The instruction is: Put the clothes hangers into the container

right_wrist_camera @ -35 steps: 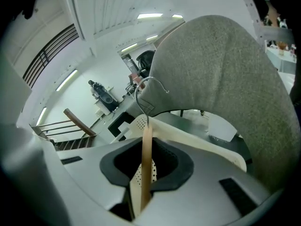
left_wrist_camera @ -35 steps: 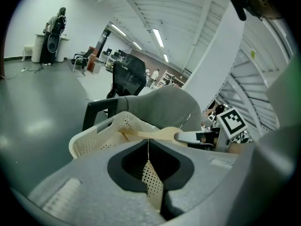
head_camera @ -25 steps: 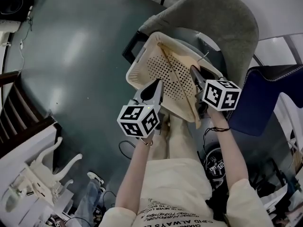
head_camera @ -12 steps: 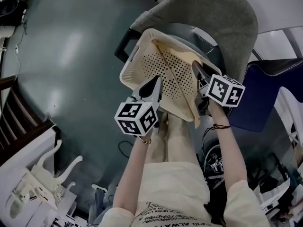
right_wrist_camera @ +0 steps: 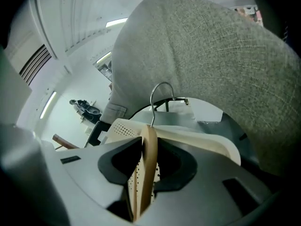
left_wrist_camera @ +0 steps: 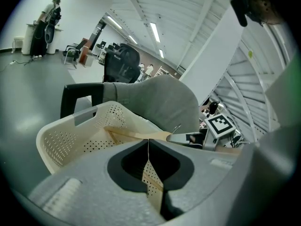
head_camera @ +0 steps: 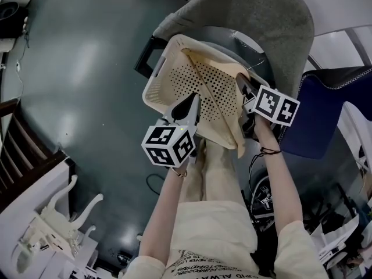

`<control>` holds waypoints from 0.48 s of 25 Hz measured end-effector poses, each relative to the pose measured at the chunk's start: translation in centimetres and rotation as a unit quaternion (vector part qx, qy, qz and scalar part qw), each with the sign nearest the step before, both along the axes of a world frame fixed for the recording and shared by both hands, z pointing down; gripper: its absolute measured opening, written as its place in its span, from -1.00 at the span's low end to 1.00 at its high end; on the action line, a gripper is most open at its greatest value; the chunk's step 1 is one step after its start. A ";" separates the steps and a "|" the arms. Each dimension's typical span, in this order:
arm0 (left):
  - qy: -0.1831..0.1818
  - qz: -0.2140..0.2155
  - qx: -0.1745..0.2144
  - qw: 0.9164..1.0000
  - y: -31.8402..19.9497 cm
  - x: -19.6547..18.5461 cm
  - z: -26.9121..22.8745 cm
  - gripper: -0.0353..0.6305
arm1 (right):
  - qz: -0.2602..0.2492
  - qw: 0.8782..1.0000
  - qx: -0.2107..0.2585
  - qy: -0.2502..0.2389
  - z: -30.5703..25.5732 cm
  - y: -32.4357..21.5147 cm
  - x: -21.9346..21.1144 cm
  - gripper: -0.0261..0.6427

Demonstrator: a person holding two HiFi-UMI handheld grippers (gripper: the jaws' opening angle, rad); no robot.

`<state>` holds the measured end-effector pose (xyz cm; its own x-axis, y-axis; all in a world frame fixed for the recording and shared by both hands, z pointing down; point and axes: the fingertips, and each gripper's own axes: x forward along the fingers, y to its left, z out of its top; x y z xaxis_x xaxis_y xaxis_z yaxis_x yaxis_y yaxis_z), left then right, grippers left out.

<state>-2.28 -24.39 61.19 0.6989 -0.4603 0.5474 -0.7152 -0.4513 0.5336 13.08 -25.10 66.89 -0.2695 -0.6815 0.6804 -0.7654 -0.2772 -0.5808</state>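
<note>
A cream perforated basket point(head_camera: 152, 86) rests on the seat of a grey chair point(head_camera: 261, 16). A wooden hanger point(head_camera: 215, 95) lies inside it, its metal hook point(right_wrist_camera: 157, 95) pointing at the chair back. My right gripper point(head_camera: 239, 83) sits at the basket's right rim. The hanger point(right_wrist_camera: 141, 182) runs between its jaws, which are opening while both still touch the wood. My left gripper point(head_camera: 192, 100) hovers over the basket's near side, shut with nothing in it. In the left gripper view the basket point(left_wrist_camera: 70, 135), the hanger point(left_wrist_camera: 136, 135) and the right gripper point(left_wrist_camera: 183, 138) lie just ahead.
A dark blue chair point(head_camera: 325, 121) stands to the right, beside cables and clutter on the floor point(head_camera: 273, 202). White furniture point(head_camera: 46, 225) and dark wooden rails point(head_camera: 17, 150) are at the lower left. Grey floor point(head_camera: 87, 68) lies left of the basket.
The right gripper has shifted a little up and toward the chair back along the hanger. The left gripper has stayed almost where it was.
</note>
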 end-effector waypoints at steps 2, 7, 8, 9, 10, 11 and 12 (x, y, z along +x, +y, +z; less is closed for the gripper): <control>0.001 0.001 0.000 1.000 0.0 0.2 0.0 -0.82 | -0.001 1.000 -0.006 0.013 0.2 0.1 0.0 -0.65; 0.002 0.005 0.000 1.000 0.0 0.6 0.0 -0.82 | 0.011 0.999 -0.030 0.022 1.2 0.8 0.2 -0.61; 0.002 0.006 0.000 1.000 0.0 0.6 0.1 -0.82 | 0.012 0.999 -0.035 0.021 1.4 0.9 0.2 -0.61; 0.002 0.006 0.000 1.000 0.0 0.5 0.1 -0.82 | 0.013 0.999 -0.038 0.021 1.5 0.9 0.2 -0.60; 0.001 0.005 -0.001 1.000 0.0 0.5 0.1 -0.82 | 0.012 0.999 -0.042 0.022 1.6 0.9 0.2 -0.58; 0.000 0.005 -0.001 1.000 0.0 0.5 0.1 -0.82 | 0.011 0.999 -0.045 0.025 1.7 0.8 0.1 -0.55; 0.000 0.004 -0.001 1.000 0.0 0.5 0.2 -0.82 | 0.009 0.998 -0.048 0.029 1.8 0.8 0.1 -0.52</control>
